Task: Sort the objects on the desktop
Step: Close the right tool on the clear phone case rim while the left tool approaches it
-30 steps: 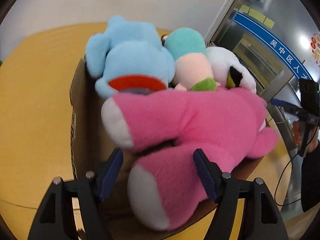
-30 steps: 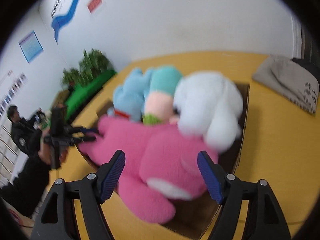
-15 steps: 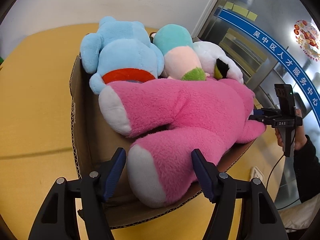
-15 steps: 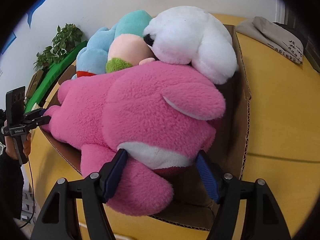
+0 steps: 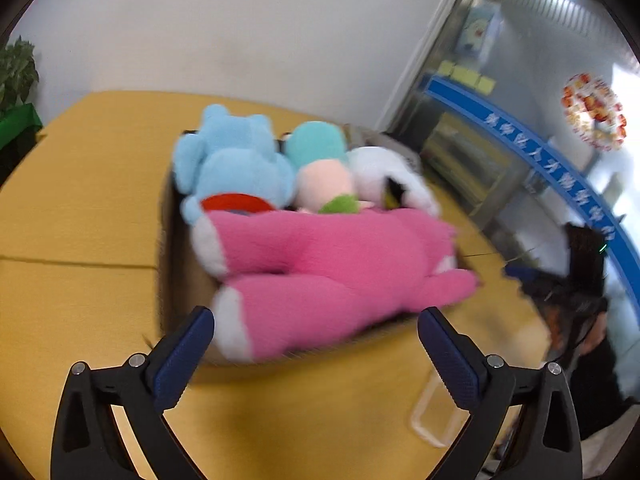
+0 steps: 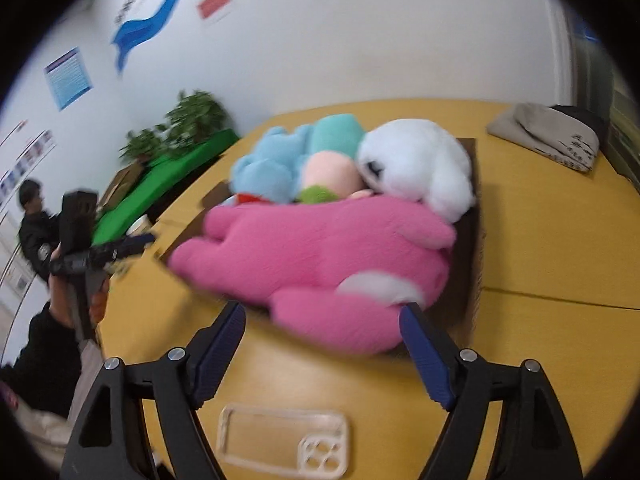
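Observation:
A cardboard box (image 5: 168, 248) on the yellow table holds several plush toys. A big pink plush (image 5: 320, 272) lies across the front, its legs over the rim. Behind it sit a light blue plush (image 5: 236, 168), a teal and peach plush (image 5: 320, 164) and a white plush (image 5: 384, 172). My left gripper (image 5: 316, 344) is open and empty, just short of the pink plush's feet. The right wrist view shows the box (image 6: 472, 240), the pink plush (image 6: 320, 252) and the white plush (image 6: 416, 164). My right gripper (image 6: 322, 344) is open and empty near the box.
A clear phone case (image 6: 284, 440) lies flat on the table under my right gripper; it also shows in the left wrist view (image 5: 436, 416). A folded grey cloth (image 6: 548, 136) lies far right. Green plants (image 6: 188, 120) stand beyond the table. A person (image 6: 36, 220) stands left.
Both grippers have pulled back and up from the box; the pink plush no longer lies between their fingers. It stays in the box. The phone case has come into view.

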### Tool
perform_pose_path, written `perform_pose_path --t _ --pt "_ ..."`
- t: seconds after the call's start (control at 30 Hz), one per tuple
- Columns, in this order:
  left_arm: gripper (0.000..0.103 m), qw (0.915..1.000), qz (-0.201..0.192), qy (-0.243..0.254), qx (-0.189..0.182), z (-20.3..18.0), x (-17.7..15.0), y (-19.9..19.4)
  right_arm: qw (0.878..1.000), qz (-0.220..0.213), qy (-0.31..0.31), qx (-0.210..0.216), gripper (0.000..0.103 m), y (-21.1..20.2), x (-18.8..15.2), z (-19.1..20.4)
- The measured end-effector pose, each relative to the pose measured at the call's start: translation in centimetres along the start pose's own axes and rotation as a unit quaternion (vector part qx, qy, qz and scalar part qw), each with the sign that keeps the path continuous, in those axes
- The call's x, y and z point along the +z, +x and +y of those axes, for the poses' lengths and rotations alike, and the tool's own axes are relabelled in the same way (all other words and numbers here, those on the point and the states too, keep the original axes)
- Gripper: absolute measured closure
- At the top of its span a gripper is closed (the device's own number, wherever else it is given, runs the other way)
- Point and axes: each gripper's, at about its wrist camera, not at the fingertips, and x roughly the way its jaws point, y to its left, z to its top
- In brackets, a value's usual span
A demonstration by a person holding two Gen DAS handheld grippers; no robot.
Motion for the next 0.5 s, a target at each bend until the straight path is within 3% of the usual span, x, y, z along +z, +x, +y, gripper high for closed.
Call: perform_pose_path --t 0.07,0.17,0.37,0.43,0.5 --pt "0.000 0.9996 0.005 -0.005 -0.026 -1.9 -1.9 -0.2 0.999 0.037 -0.023 0.013 0.024 0.9 -3.0 1.1" --pt "0.000 0.9969 0.038 -0.014 -0.067 -4.8 -5.0 1.6 0.995 0.095 -0.043 -0.001 0.025 4.1 -7.2 1.9" --pt "0.000 0.9895 0.105 -0.020 -0.097 -8.6 -10.4 5.2 0.989 0.138 -0.032 -0.044 0.028 7.2 -11.2 2.2" --pt "0.000 0.9878 0.115 -0.030 -0.100 -8.6 -11.5 5.8 0.988 0.138 -0.026 -0.063 0.035 7.1 -12.0 2.6" --pt "0.000 0.9875 0.121 -0.034 -0.095 -8.6 -12.1 6.2 0.987 0.129 -0.026 -0.096 0.060 6.6 -12.8 3.4"
